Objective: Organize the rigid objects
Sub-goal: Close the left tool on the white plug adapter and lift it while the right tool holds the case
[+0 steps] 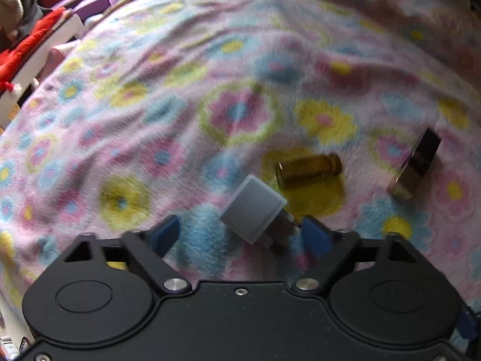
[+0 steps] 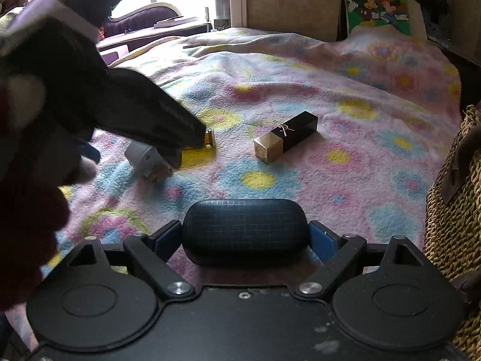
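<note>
Claw, left [image 1: 240, 234]: points steeply down at the bed from the lower middle of the left wrist view; blue pads stand apart, with the grey plug adapter [image 1: 254, 212] between them. The right pad is at the adapter's metal prongs, but whether it touches is lost in blur; the left pad is clear of it, so nothing is gripped.
Claw, right [image 2: 245, 239]: tilted down over the bed at the lower middle of the right wrist view, clenched across the ends of a dark textured case [image 2: 245, 228], one blue pad at each end.
Blanket [image 2: 345, 165]: fleece with pink, blue and yellow flowers, covering the bed and filling most of both views.
Woven basket [image 2: 451, 225]: at the right edge of the right wrist view, beside the bed.
Picture [image 2: 375, 3]: cartoon mice, upper right, leaning behind the bed; no writing can be read.
Left claw seen from the right wrist view [image 2: 168, 126]: a black body slanting down from the upper left, tip at the adapter.
Black and gold box [image 2: 285, 140]: lying on the blanket at centre, well apart from the adapter; a small silver bow mark on top, no readable text.
Amber vial [image 1: 309, 170]: lying on its side, just beyond the adapter.
</note>
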Tool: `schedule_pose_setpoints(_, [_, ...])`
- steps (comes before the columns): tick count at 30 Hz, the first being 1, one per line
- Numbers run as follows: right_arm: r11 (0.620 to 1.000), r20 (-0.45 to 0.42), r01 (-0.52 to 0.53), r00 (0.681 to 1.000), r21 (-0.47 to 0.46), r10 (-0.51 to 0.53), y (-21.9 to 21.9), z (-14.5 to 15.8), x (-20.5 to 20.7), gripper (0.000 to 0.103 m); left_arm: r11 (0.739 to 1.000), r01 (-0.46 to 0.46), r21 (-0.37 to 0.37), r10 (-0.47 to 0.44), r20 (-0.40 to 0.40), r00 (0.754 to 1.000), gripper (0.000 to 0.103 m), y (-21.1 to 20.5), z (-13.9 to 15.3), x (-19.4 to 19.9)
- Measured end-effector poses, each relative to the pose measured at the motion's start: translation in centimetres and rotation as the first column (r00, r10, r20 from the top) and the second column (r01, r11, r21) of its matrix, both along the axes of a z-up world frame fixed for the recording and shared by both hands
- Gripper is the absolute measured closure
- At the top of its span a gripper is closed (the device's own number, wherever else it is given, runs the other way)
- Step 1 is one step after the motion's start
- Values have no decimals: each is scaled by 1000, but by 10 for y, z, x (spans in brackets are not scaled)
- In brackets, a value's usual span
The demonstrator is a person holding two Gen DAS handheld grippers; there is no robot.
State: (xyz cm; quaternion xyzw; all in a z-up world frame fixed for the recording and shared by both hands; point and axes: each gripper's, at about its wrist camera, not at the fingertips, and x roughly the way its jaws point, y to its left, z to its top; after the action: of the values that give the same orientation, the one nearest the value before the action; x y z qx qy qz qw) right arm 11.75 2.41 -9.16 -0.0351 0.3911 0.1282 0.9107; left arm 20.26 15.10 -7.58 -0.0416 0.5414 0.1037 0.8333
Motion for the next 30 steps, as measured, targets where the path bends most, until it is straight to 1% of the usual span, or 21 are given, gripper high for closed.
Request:
schedule_pose_setpoints(1, [1000,0,-1,1000,-1,1,0,0,0,13,1000,-1,-20,1,3,1000,38,0,-2,0])
schedule_pose_setpoints(3, [1000,-1,-1,1000,-2,1,0,0,0,14,1000,-4,-30,5,22,1000,49,0,2,-2])
schedule_pose_setpoints(5, [1000,-2,3,1000,-1,-3,1,1,0,14,999,-12,-38,13,31,999,63,2,6,-4])
schedule_pose_setpoints(7, [1000,-8,5,1000,6,-5,0,2,0,14,996,-46,-78,49,43,998,70,10,11,-5])
schedule_pose_setpoints(10, [1000,-12,0,1000,12,0,1,4,-2,14,981,-90,-170,103,72,992,72,27,21,-11])
schedule_pose_setpoints(11, [1000,-9,-1,1000,10,1,2,5,-3,14,977,-98,-191,116,84,990,87,30,25,-12])
schedule_pose_setpoints(12, [1000,-6,-3,1000,10,3,2,6,-4,14,973,-102,-206,123,94,988,92,33,30,-13])
schedule_pose_setpoints(13, [1000,-5,-4,1000,12,4,3,7,-5,14,971,-106,-213,131,107,986,95,35,35,-15])
schedule_pose_setpoints(17, [1000,-6,-11,1000,18,11,4,9,-6,14,969,-116,-220,149,143,978,95,41,49,-19])
schedule_pose_setpoints(19, [1000,-9,-12,1000,13,12,4,8,-5,14,966,-118,-229,150,127,981,95,45,46,-16])
schedule_pose_setpoints(21, [1000,-18,-9,1000,12,9,4,7,-4,14,966,-130,-222,156,104,982,92,46,40,-12])
schedule_pose_setpoints(22, [1000,-23,-8,1000,13,8,4,6,-3,14,967,-140,-214,161,87,983,88,47,36,-9])
schedule_pose_setpoints(24, [1000,-27,-11,1000,16,12,3,7,-2,14,971,-136,-198,156,85,984,74,47,34,-7])
schedule_pose_setpoints(25, [1000,-26,-13,1000,14,13,2,7,-2,14,972,-139,-188,157,86,984,59,47,33,-6])
schedule_pose_setpoints(26, [1000,-25,-14,1000,13,14,2,7,-2,14,973,-143,-182,162,89,983,47,48,33,-5])
schedule_pose_setpoints(28, [1000,-28,-15,999,14,15,2,6,-1,14,971,-145,-188,167,105,980,43,50,36,-5])
schedule_pose_setpoints(30, [1000,-32,-17,999,18,18,2,6,-1,14,969,-145,-202,170,114,979,43,52,37,-5])
